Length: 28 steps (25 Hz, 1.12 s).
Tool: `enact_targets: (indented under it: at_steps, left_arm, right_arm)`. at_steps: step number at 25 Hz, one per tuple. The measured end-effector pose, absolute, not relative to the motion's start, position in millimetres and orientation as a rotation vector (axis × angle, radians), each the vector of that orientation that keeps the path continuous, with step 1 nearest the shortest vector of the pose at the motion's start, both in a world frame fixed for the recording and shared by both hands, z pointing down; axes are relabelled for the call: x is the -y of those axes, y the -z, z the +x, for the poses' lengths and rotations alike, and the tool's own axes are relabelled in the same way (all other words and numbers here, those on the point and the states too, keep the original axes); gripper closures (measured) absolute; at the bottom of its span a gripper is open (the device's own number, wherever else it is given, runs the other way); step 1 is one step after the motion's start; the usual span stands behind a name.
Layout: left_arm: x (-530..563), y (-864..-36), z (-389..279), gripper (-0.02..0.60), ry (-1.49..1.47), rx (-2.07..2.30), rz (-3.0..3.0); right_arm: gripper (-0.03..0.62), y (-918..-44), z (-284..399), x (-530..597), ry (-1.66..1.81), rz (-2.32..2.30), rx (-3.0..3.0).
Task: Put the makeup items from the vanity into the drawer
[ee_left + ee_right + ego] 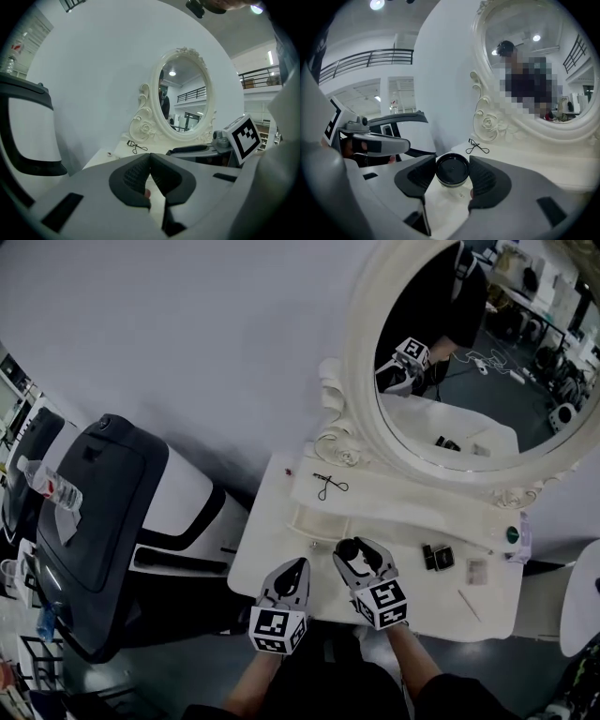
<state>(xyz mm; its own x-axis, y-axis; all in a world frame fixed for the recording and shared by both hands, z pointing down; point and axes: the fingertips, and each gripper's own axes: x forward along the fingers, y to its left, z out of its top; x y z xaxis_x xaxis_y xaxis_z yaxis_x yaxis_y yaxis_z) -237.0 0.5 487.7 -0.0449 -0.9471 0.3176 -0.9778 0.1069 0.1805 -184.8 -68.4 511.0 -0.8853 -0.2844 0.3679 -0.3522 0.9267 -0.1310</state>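
The left gripper [150, 161] is empty, its jaws pressed together over the front edge of the white vanity [272, 554]. Beside it, the right gripper [361, 550] is clamped on a round black-lidded jar [452, 169] just above the tabletop. Farther right lies what may be a dark compact [438, 558]. An eyelash curler [330, 487] rests below the oval mirror [469, 362].
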Motion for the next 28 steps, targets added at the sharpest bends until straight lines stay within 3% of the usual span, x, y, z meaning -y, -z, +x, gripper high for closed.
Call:
enact_targets:
  at_steps: [10,28]
  left_arm:
    - [29,-514,-278,0.567,-0.13,1.93,1.938]
    - [29,-535,-292,0.566,-0.133,1.872,1.93]
  right_arm:
    - [0.368,-549,-250,96,-0.282,0.507,2.66]
    - [0.368,-571,-266,105,-0.204,0.543,2.601]
